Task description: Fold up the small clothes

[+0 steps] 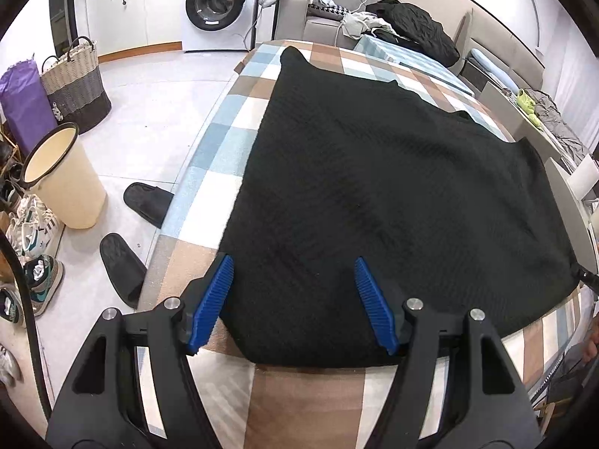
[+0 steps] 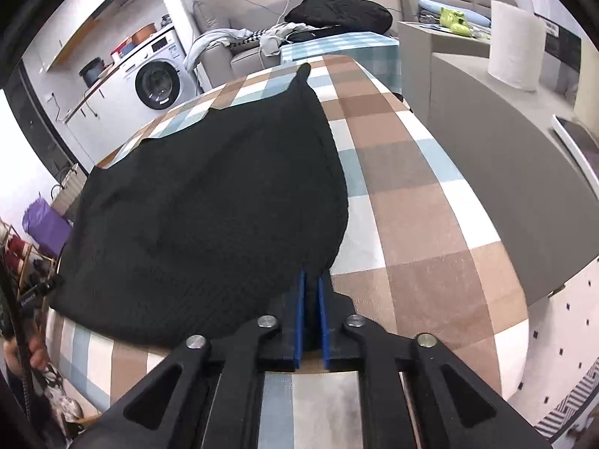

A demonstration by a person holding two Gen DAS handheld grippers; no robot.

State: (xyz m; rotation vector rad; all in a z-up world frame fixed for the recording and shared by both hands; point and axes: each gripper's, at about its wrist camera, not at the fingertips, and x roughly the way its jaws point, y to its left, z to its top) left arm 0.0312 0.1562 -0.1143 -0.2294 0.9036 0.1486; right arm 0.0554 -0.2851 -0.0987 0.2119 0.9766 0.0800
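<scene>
**Black garment flat on checked desk**

Left hand-held gripper (image 1: 294, 299): jaws spread, straddling the near hem of the black knit garment (image 1: 374, 187), not pinching it. Right hand-held gripper (image 2: 312, 292): jaws pressed together on the garment's near right corner. Beyond, a washing machine (image 1: 217, 3); its label is unreadable.

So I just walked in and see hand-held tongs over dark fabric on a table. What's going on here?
A person is folding a black garment spread flat on a checked tablecloth, with tongs in each hand. The right tongs are pinched shut on the garment's near right corner. The left tongs are open at the near left corner, their blue pads straddling the fabric without squeezing it. No fold shows yet.
</scene>
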